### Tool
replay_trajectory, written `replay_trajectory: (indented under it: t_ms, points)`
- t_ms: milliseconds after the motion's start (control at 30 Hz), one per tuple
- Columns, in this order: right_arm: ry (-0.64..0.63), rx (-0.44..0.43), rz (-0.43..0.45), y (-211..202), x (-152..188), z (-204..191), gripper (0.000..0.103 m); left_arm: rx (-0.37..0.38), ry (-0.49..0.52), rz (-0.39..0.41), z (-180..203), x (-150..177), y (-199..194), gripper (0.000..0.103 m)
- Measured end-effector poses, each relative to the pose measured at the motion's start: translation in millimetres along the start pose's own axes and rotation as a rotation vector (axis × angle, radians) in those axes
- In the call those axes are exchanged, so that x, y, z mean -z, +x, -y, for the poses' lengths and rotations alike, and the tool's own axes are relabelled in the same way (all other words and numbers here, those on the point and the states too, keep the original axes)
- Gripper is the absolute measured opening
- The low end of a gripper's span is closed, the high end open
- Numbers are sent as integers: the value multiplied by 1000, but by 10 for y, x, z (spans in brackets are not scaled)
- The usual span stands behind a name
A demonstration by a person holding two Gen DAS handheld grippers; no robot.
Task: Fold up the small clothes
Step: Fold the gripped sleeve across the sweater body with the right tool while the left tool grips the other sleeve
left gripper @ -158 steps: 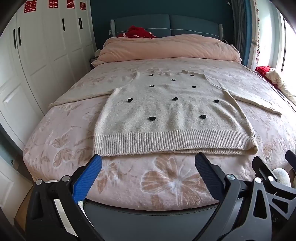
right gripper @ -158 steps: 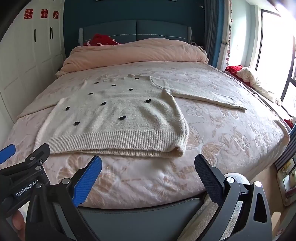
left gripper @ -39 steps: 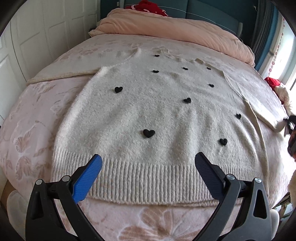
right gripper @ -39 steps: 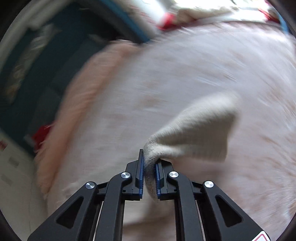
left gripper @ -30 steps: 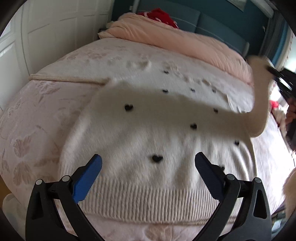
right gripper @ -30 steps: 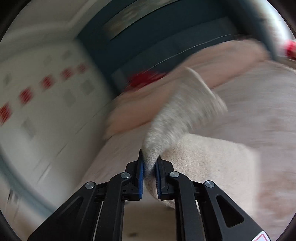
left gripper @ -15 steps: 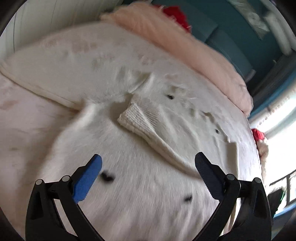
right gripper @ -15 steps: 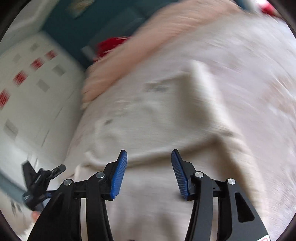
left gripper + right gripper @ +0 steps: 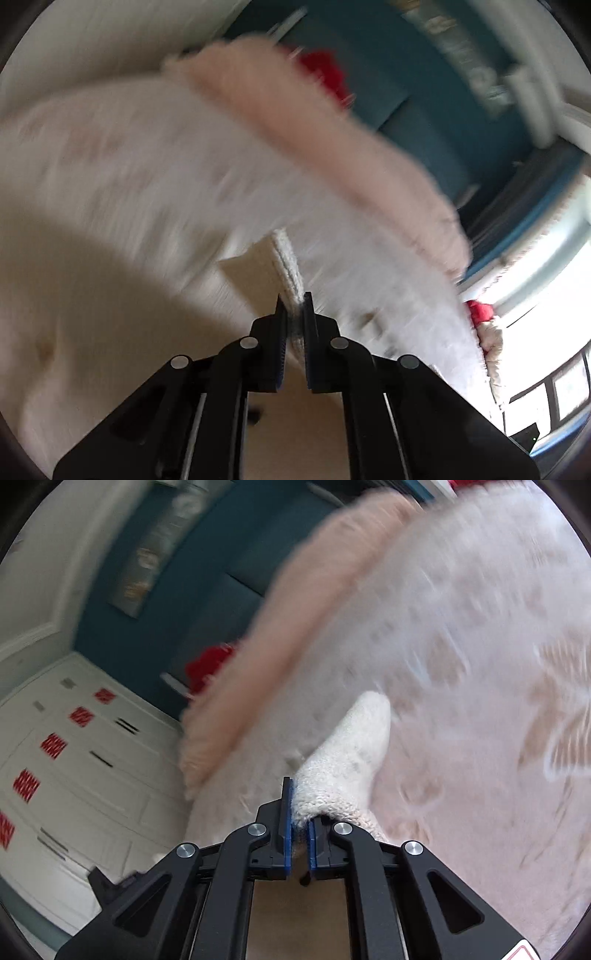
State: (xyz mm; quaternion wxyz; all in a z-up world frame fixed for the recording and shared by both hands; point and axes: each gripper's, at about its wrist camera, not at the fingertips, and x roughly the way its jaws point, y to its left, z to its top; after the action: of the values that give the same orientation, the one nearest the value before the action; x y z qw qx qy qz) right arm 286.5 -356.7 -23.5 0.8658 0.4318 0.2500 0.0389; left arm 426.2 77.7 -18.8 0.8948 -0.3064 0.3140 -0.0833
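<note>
The cream knitted sweater (image 9: 92, 295) lies on the bed, blurred by motion in both views. My left gripper (image 9: 293, 306) is shut on a ribbed edge of the sweater (image 9: 286, 254), which stands up between the blue pads. In the right wrist view my right gripper (image 9: 300, 805) is shut on a bunched fold of the sweater (image 9: 351, 753). That fold rises from the jaws as a fluffy hump over the bedspread. Which part of the sweater each gripper holds I cannot tell for sure.
A pale floral bedspread (image 9: 480, 664) covers the bed. A rolled pink duvet (image 9: 332, 129) and a red item (image 9: 325, 74) lie by the teal headboard (image 9: 424, 110). White wardrobe doors (image 9: 74, 757) stand beside the bed, a bright window (image 9: 554, 332) opposite.
Half a second ago both grippers hung open above the sweater, the right one having let go of the sleeve. Now each is shut on sweater cloth, and both views have swung sideways.
</note>
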Motion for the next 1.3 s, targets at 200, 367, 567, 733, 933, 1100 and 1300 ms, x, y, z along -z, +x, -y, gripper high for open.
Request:
replay_trajectory:
  t_ms: [200,367,567,733,933,1100,1300]
  points:
    - [7,207,-157,206,361,599,5,-163,32,-190,-445,471,452,7]
    - [-38,280,-180,46,194,329,9,-96,-38,-127,-695,716,391,10]
    - [-287,327,14,-193,127,-313,16,-48,-57,-103,-786,777,407,10]
    - [-294,301,-188,413,147,-154,11,-46,-49,-94,-811,819,376,10]
    - [-222,421,-126,283,59,127,6,-36,-51,-90,-885,844,380,10]
    - [-420,549,-195,125,408,-35,8,-28,-80,-110,-923,799,330,12]
    - [-473,462,-196,-362,954,-244,28,-62,-164,-14,-1306,480,-601,74]
